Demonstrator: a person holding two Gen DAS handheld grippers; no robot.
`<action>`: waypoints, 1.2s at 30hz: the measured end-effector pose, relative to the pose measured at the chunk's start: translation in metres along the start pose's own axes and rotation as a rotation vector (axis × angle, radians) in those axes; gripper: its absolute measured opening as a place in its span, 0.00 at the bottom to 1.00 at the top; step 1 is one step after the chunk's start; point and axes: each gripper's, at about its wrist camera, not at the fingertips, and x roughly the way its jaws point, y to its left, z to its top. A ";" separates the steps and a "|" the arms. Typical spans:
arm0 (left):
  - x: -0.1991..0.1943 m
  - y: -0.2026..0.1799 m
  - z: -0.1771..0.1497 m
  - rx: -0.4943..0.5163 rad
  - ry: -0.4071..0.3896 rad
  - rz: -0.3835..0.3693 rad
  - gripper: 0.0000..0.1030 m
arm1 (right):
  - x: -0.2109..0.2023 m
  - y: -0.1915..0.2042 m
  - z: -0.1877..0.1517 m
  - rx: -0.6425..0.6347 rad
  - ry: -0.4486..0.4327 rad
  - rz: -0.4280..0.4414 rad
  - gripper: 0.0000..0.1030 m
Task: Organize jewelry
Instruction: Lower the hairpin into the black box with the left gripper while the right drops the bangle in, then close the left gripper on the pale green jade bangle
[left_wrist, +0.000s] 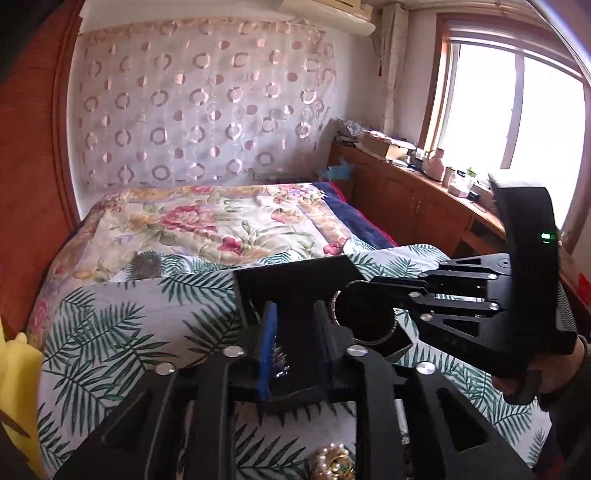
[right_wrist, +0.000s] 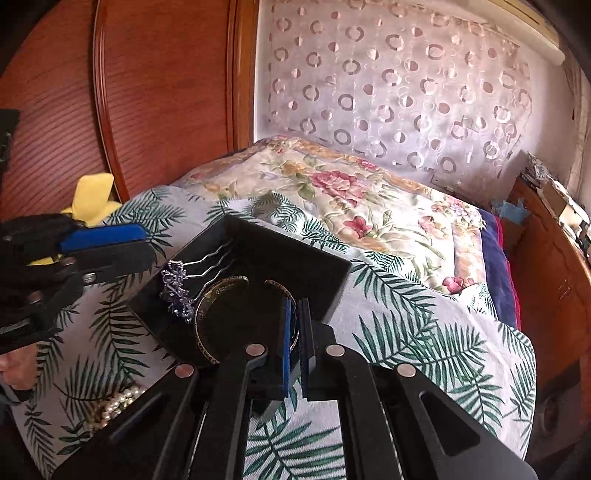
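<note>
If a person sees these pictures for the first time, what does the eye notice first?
First, the black box on the palm-leaf bedspread, holding a silvery-purple hair comb and a cuff bangle. The right hand-held gripper pinches the bangle's rim at the box's near edge. Behind lies a flowered quilt, with pearls at lower left.
</note>
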 end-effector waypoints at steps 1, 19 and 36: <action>-0.004 0.000 -0.002 -0.002 0.000 0.003 0.25 | 0.002 0.002 -0.002 -0.005 0.003 0.000 0.05; -0.052 -0.014 -0.081 0.012 0.052 -0.021 0.64 | -0.081 0.007 -0.063 0.061 -0.105 0.065 0.49; -0.037 -0.079 -0.106 0.140 0.177 -0.094 0.82 | -0.107 0.018 -0.180 0.165 0.014 0.038 0.59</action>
